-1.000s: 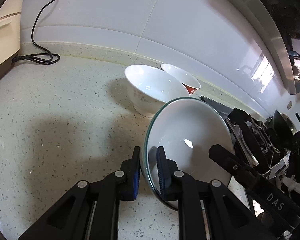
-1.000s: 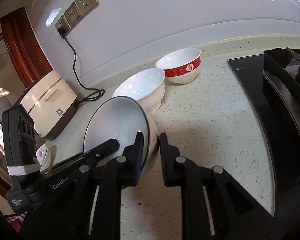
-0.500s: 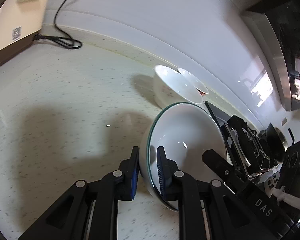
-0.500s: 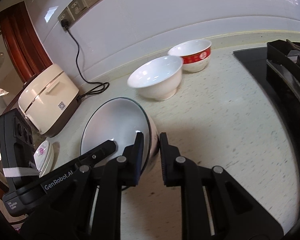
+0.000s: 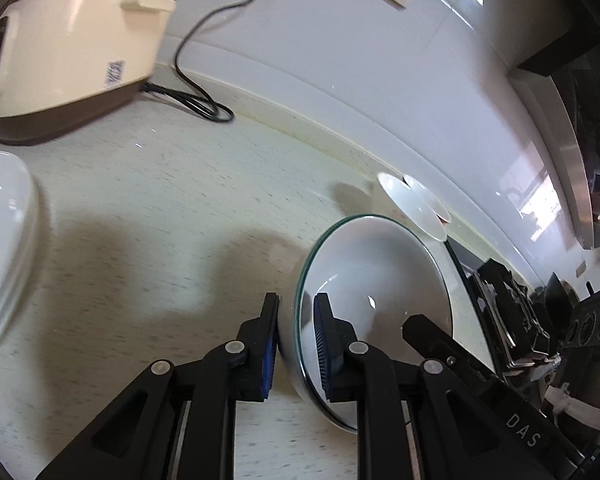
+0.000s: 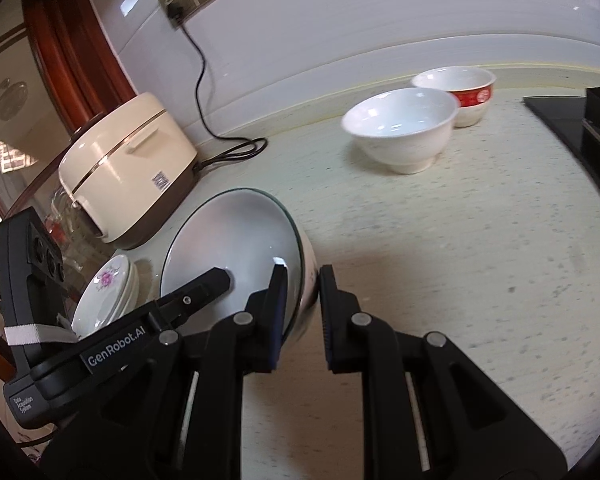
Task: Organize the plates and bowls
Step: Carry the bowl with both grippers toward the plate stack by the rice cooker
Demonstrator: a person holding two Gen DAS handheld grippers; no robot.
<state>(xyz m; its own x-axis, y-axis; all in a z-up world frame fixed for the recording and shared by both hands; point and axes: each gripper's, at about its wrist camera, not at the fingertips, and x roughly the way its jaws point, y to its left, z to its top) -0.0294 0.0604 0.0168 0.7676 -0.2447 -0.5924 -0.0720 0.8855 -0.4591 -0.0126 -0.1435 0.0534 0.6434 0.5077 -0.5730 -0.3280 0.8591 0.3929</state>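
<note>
Both grippers' fingers clamp green-rimmed bowl rim, wall between pads

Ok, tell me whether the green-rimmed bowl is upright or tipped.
Tipped. The green-rimmed bowl is on edge, its empty inside facing sideways, its rim pinched on opposite sides by the left gripper and right gripper.

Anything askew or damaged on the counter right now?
Only the green-rimmed bowl is askew: both grippers, left and right, pinch its rim and hold it tilted. The white bowl and red bowl stand upright; plates are stacked. No spills or chips visible.
</note>
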